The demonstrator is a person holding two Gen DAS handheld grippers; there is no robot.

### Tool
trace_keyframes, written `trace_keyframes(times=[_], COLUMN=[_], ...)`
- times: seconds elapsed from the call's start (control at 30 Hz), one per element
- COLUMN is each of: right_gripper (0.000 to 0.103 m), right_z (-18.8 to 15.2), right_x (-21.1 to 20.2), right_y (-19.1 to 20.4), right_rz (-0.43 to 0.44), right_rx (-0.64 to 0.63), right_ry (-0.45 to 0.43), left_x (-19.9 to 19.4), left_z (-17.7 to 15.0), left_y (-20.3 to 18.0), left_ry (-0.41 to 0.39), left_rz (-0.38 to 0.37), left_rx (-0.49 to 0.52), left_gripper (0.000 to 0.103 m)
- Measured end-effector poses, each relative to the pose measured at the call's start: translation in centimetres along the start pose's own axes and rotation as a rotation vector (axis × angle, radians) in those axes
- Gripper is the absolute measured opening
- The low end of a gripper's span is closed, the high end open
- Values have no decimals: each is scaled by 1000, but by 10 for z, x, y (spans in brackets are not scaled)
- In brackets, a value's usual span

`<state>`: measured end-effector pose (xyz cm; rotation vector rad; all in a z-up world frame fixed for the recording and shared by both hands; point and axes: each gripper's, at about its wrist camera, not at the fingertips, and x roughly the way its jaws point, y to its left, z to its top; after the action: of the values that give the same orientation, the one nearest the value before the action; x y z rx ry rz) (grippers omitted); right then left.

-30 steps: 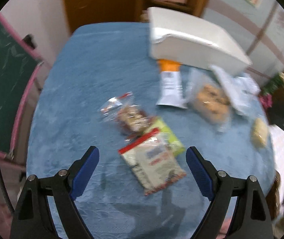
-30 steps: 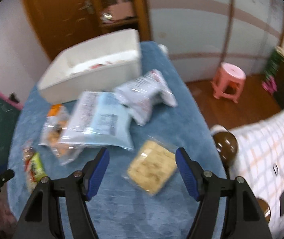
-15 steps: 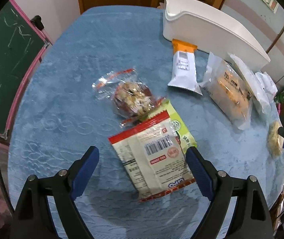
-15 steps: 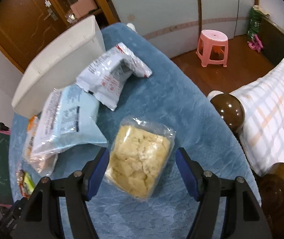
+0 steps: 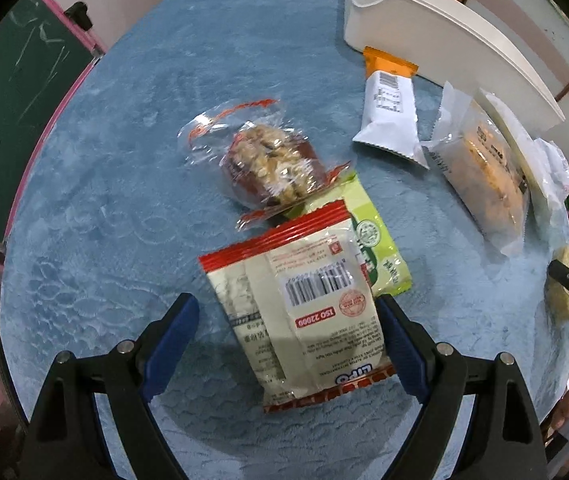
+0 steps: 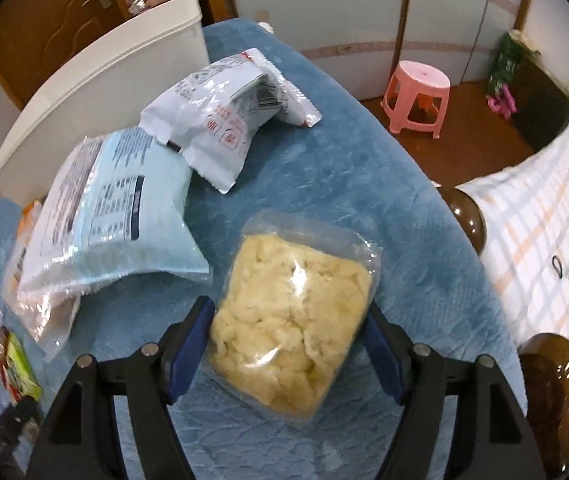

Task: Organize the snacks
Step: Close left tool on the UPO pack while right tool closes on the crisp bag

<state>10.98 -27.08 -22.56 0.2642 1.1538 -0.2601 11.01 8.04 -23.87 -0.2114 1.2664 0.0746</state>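
Note:
My left gripper [image 5: 284,304] is open and points down over a red-and-white packet [image 5: 304,312] that lies between its blue fingers. The left pad stands clear of it; the right pad is at its edge. Under the packet lies a green packet [image 5: 380,256], and behind it a clear-wrapped nut cake [image 5: 272,164]. My right gripper [image 6: 286,308] straddles a clear bag of pale yellow snack [image 6: 292,312], and its jaws are opening, pads at the bag's sides. The white bin [image 5: 444,24] [image 6: 96,84] stands at the back of the blue table [image 5: 144,120].
An orange-and-white packet [image 5: 390,112] and a clear bag of golden bread [image 5: 484,176] lie near the bin. A light blue packet [image 6: 112,216] and a white packet [image 6: 224,116] lie left of the right gripper. Dark bedposts [image 6: 468,220], a checked bed [image 6: 544,220] and a pink stool [image 6: 416,96] stand right.
Both grippers have come down toward the table. The red-and-white packet and the yellow snack bag now sit lower between their fingers and look larger.

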Motion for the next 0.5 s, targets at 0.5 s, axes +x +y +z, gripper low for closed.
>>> trace_keyframes(times=[0.5], right_gripper=[74], right_z=[-11], right_x=[-4], right_y=[0], right_rz=[24], right_rx=[-49], right_ry=[-11], left_x=[-2], left_z=[-11], left_y=[19], left_ry=[58], left_rz=[47], left_rx=[-74], left_gripper=[88])
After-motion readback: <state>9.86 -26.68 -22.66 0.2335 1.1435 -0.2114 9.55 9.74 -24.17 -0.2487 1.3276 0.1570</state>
